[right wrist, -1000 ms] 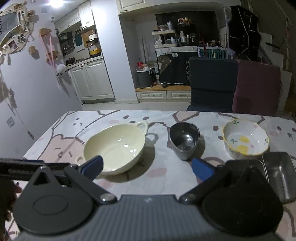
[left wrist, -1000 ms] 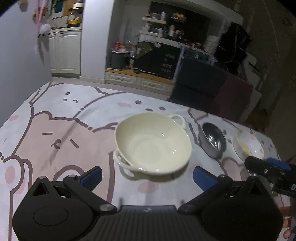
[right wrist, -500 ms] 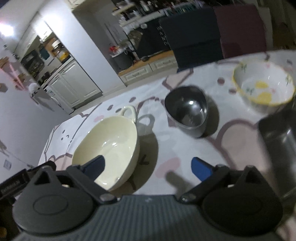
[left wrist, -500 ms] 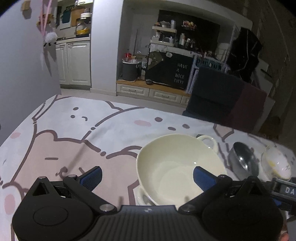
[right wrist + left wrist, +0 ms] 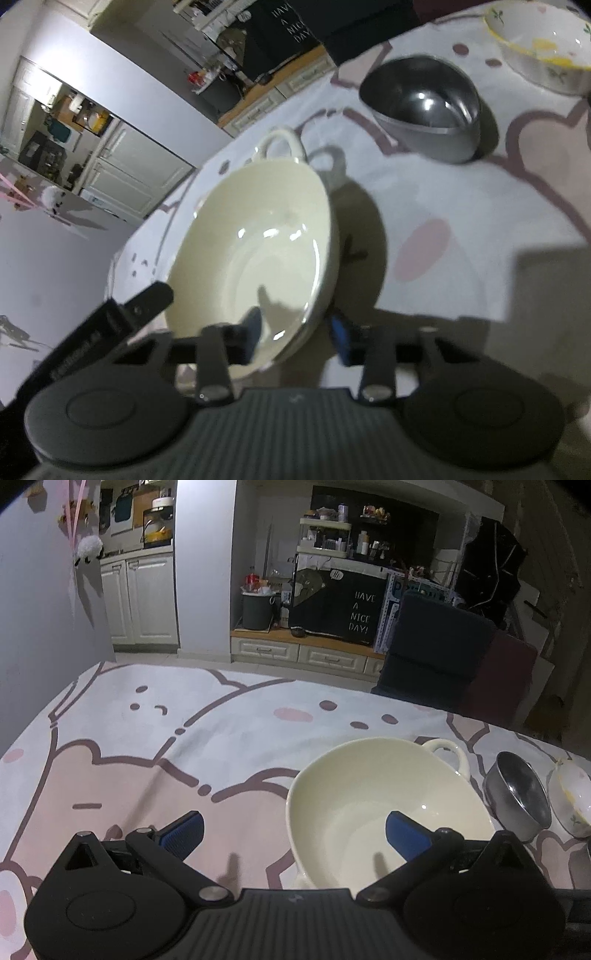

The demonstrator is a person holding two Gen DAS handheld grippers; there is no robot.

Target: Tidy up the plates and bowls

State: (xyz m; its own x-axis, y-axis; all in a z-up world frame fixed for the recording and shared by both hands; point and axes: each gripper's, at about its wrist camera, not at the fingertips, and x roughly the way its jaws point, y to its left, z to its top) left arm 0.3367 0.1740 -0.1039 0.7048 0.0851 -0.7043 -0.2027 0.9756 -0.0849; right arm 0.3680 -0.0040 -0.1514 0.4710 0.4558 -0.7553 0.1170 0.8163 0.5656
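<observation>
Right under my right tongs (image 5: 295, 332) sits the near rim of the cream bowl (image 5: 258, 236), which rests on the surface (image 5: 461, 221) left of the steel bowl (image 5: 424, 107). These tongs have just been closing, one pad inside the wall, one outside (contact I cannot confirm). My left tongs (image 5: 293, 830) hang wide and empty, straddling the bowl's left rim.

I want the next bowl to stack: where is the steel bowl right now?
The steel bowl sits upper right in the right wrist view, between the cream bowl and the floral bowl.
</observation>
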